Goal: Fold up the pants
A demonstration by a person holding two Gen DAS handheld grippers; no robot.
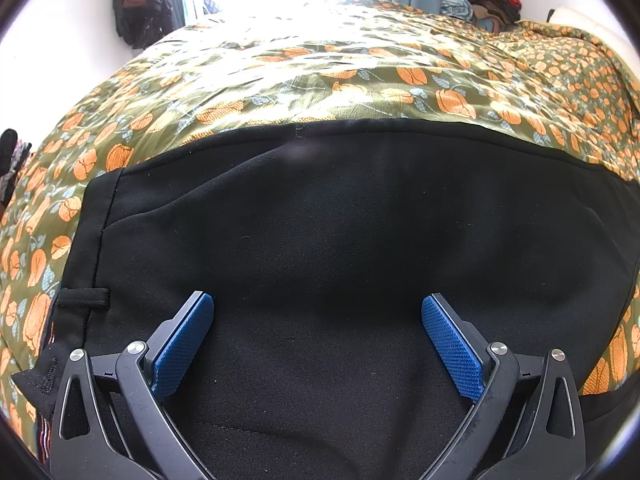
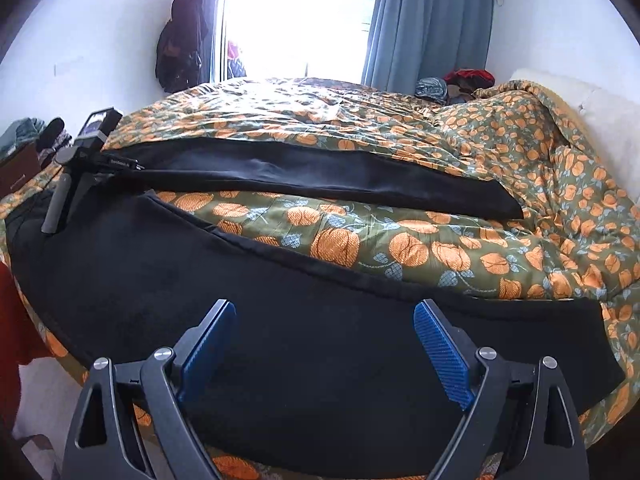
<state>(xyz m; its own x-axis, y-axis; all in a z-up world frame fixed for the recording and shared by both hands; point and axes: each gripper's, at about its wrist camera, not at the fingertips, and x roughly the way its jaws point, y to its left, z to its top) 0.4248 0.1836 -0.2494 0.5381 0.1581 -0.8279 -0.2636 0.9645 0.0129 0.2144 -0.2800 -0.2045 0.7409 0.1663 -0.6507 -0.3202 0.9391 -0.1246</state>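
Observation:
Black pants (image 2: pixel 168 264) lie flat on a bed with an orange-flowered olive quilt (image 2: pixel 360 240), the two legs spread apart in a V. The near leg runs right to its hem (image 2: pixel 596 344); the far leg (image 2: pixel 320 176) ends at the right. My right gripper (image 2: pixel 324 306) is open over the near leg, with nothing between its blue pads (image 2: pixel 440 348). In the left wrist view my left gripper (image 1: pixel 318 300) is open above the waist end of the pants (image 1: pixel 340 220), beside a belt loop (image 1: pixel 84 298). The left tool's grey handle (image 2: pixel 60 196) shows at the waist.
A heap of clothes (image 2: pixel 460 80) lies at the bed's far corner, with a white pillow (image 2: pixel 600 120) at the right. Dark garments (image 2: pixel 180 40) hang on the wall left of the bright window, and a blue curtain (image 2: pixel 420 20) hangs right of it. Red cloth (image 2: pixel 12 312) shows at the left edge.

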